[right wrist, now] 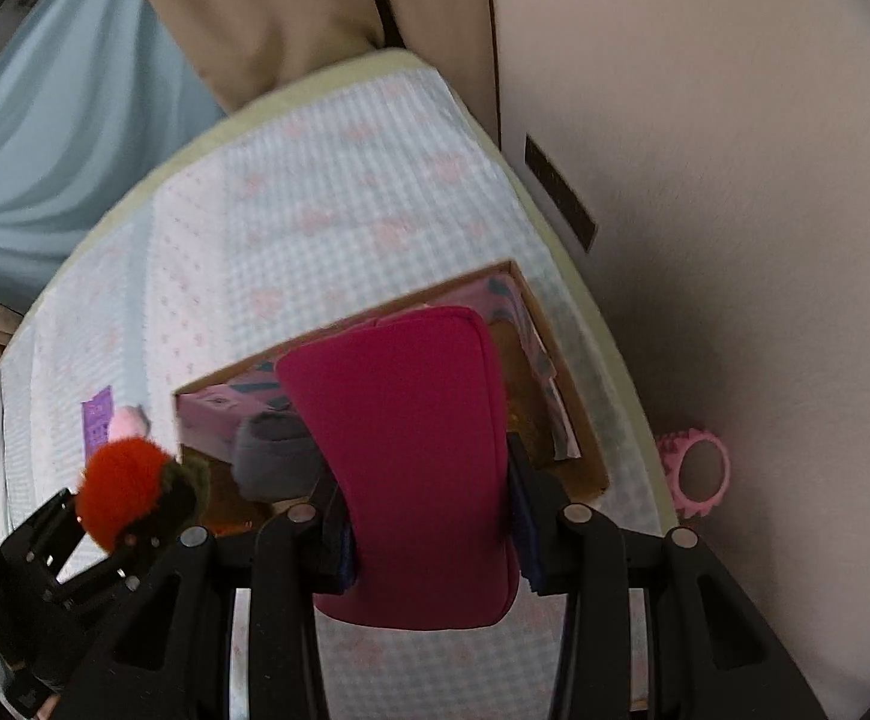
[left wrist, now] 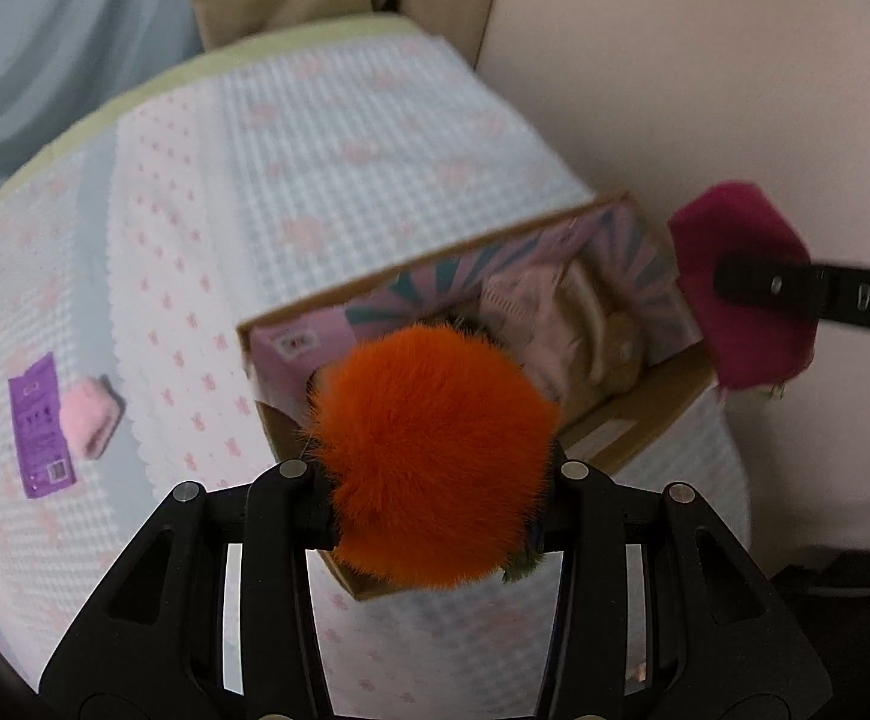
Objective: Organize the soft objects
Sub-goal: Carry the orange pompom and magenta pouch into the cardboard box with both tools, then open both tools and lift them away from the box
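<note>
Now | left hand-held gripper [left wrist: 435, 516] clamps orange pompom [left wrist: 435, 450] | right hand-held gripper [right wrist: 429, 540] clamps magenta pouch [right wrist: 417, 450]

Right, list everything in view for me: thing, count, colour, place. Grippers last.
orange furry toy: one, orange with a green bit, in the left gripper over the box's near end
magenta pouch: one, magenta, in the right gripper over the box
cardboard box: one, brown outside, pink and teal print inside, on the bed
soft items in the box: several, pale pink, beige, one grey; exact count unclear
pink fluffy item: one, pink, on the bed left of the box
purple card: one, purple, lying beside the pink fluffy item
bed cover: one, pale blue check with pink print
pink ring: one, pink, on the floor beside the bed
left gripper: black, shut on the toy
right gripper: black, shut on the pouch
</note>
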`<action>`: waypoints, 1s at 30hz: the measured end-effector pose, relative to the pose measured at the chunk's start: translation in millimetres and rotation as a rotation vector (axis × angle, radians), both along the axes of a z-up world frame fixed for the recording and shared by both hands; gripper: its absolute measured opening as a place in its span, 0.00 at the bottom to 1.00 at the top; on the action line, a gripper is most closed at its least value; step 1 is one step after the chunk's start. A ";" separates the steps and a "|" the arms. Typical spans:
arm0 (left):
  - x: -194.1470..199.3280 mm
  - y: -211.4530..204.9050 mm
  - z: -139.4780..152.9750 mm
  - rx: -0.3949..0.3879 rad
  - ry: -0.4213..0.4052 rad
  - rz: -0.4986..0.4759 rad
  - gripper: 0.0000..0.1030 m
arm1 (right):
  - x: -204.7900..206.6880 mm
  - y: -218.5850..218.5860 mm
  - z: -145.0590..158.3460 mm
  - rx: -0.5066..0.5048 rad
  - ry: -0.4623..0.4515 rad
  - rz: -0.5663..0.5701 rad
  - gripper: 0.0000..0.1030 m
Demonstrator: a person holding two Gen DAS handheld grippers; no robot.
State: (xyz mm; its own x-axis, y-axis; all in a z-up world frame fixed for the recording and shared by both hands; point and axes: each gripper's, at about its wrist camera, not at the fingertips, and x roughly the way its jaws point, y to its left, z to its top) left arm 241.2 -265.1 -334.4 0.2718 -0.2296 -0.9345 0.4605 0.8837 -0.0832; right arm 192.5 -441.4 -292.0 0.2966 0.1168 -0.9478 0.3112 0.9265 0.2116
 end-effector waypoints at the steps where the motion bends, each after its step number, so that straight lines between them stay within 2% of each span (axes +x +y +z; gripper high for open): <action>1: 1.3 -3.1 -9.0 0.024 0.005 -0.011 0.37 | 5.5 -2.1 -11.4 0.008 0.018 0.000 0.36; 5: 0.3 -17.8 -33.0 0.094 0.003 -0.078 0.37 | 20.5 -1.7 -46.0 0.030 0.071 0.015 0.36; 10: 4.1 -21.6 -57.1 0.121 0.053 -0.086 0.37 | 35.2 1.2 -79.8 0.072 0.127 0.043 0.38; 11: 5.1 -21.4 -59.3 0.122 0.055 -0.090 0.40 | 39.0 2.0 -86.5 0.083 0.137 0.046 0.39; 12: 5.1 -21.9 -60.2 0.122 0.055 -0.099 0.45 | 41.7 3.2 -89.6 0.087 0.139 0.048 0.42; 13: 4.7 -22.9 -60.6 0.127 0.055 -0.113 0.66 | 44.5 4.5 -93.1 0.086 0.143 0.056 0.46; 14: 4.0 -23.7 -60.0 0.144 0.046 -0.115 0.93 | 46.5 6.5 -94.7 0.089 0.147 0.065 0.60; 15: 2.9 -22.6 -58.1 0.156 0.027 -0.110 1.00 | 48.2 9.3 -95.9 0.094 0.154 0.074 0.84; 16: 2.3 -21.0 -55.6 0.144 0.018 -0.107 1.00 | 50.1 10.7 -97.7 0.095 0.157 0.083 1.00; 23: 1.8 -6.5 -63.0 0.145 0.064 -0.069 1.00 | 47.4 7.4 -101.6 0.121 0.127 0.078 1.00; 30: -3.2 0.7 -48.8 0.143 0.042 -0.059 1.00 | 43.9 7.6 -88.3 0.096 0.082 0.078 1.00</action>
